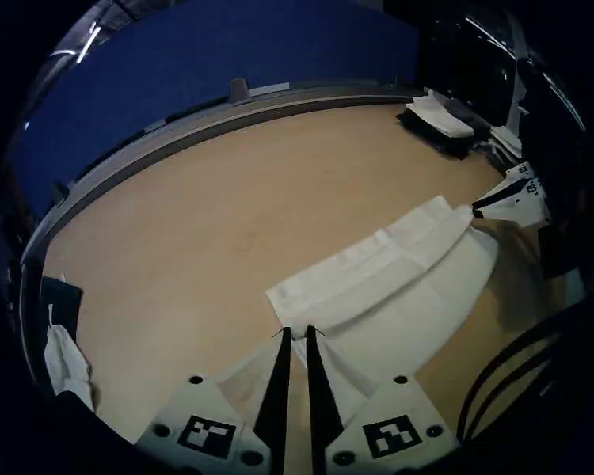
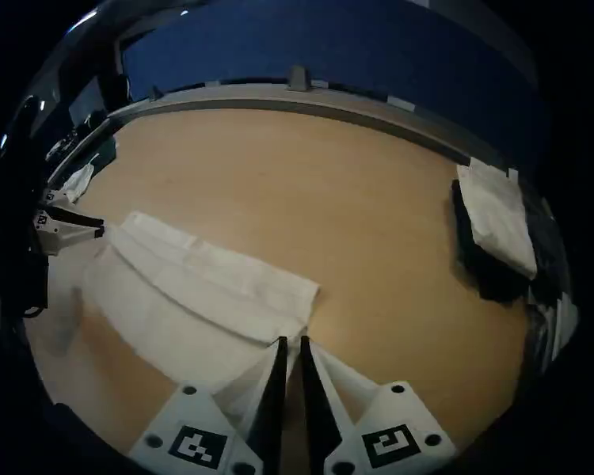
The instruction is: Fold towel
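Note:
A white towel (image 1: 392,277) lies on the wooden table (image 1: 218,214), with a folded-over band running along its far side. My left gripper (image 1: 297,331) is shut on the towel's near corner, its fingers almost touching. In the same view the right gripper (image 1: 477,207) sits at the far right end of the towel. From the right gripper view, the towel (image 2: 194,285) stretches away to the left. My right gripper (image 2: 289,342) is shut on its near corner. The left gripper (image 2: 99,229) shows at the towel's far left end, low over the table.
Folded white towels (image 2: 499,210) are stacked on a dark base at the table's right side, also seen as the stack (image 1: 439,117). A blue partition (image 1: 218,55) backs the table. A white cloth (image 1: 63,364) hangs at the left edge. A dark curved chair back (image 1: 519,372) stands near right.

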Demonstrator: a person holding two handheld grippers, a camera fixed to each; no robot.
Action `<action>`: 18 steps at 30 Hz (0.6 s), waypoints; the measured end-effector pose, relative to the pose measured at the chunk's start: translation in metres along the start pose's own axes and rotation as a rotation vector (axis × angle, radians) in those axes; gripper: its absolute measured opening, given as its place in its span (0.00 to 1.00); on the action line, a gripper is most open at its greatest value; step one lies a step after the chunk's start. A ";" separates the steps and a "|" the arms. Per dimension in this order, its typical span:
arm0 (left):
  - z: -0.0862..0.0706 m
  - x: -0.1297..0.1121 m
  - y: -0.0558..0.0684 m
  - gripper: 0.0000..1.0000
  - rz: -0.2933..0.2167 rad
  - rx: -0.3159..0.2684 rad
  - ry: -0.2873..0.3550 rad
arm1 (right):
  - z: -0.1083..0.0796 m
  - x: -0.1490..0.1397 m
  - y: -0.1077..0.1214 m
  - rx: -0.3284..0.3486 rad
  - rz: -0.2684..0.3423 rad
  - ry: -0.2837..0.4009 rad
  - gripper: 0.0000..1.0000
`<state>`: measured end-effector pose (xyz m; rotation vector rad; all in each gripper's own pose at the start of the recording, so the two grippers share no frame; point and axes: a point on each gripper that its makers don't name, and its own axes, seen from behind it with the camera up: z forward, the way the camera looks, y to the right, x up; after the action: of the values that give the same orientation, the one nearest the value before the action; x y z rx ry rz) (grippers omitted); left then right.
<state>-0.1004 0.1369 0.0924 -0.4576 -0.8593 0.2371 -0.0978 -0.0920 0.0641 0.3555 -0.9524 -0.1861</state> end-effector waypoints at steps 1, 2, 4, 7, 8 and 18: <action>0.001 0.001 -0.001 0.16 0.002 0.003 0.001 | 0.001 0.000 0.001 -0.004 -0.001 -0.001 0.15; 0.001 0.001 -0.002 0.18 0.003 0.007 0.003 | 0.002 0.000 0.002 -0.010 -0.003 -0.002 0.16; 0.002 0.003 -0.004 0.24 0.006 0.013 0.005 | 0.003 0.001 0.003 -0.019 -0.005 -0.001 0.18; 0.002 0.004 -0.007 0.27 0.006 0.024 0.006 | 0.005 0.003 0.006 -0.032 -0.008 0.002 0.24; 0.003 0.005 -0.008 0.28 0.006 0.028 0.006 | 0.005 0.004 0.006 -0.037 -0.009 0.003 0.27; 0.002 0.010 -0.010 0.41 -0.002 0.040 0.015 | 0.006 0.012 0.012 -0.069 -0.017 0.021 0.72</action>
<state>-0.0959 0.1322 0.1052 -0.4212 -0.8389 0.2485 -0.0958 -0.0861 0.0803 0.3009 -0.9206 -0.2296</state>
